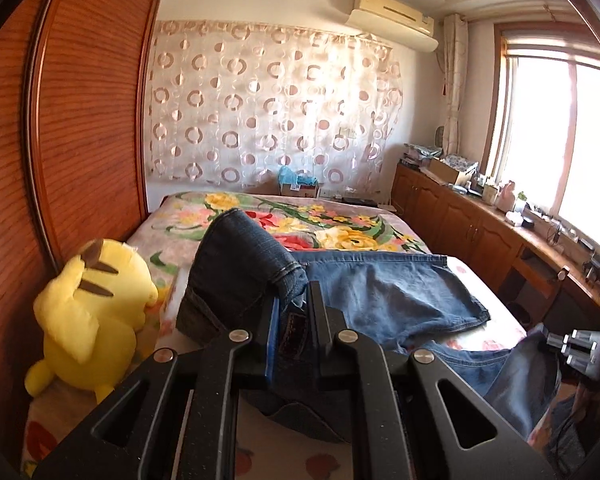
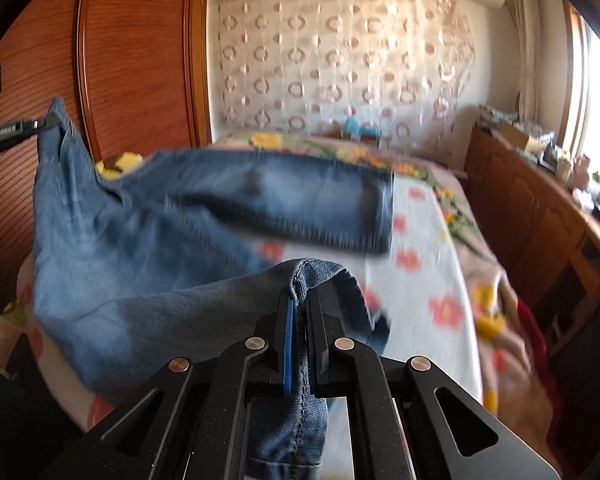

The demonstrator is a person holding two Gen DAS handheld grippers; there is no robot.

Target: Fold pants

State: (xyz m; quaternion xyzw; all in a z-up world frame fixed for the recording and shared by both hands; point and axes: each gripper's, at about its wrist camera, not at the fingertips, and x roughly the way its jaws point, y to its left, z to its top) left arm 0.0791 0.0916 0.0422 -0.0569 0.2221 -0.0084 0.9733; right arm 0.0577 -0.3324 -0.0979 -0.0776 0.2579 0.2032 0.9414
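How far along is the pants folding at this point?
Early stage. Done: both grippers have hold of the jeans; the left gripper is shut on the waistband end, the right gripper on a seamed edge. In hand: those ends are raised off the bed. Left: one leg still lies spread across the floral cover, and no neat fold is visible yet.

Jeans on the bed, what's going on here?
A person is folding a pair of jeans on a floral bedspread, one handheld gripper per hand. The left gripper is shut on the dark waistband end; the right gripper is shut on a hem. Both ends are raised off the bed, one leg lying flat. A yellow plush toy sits beside them.
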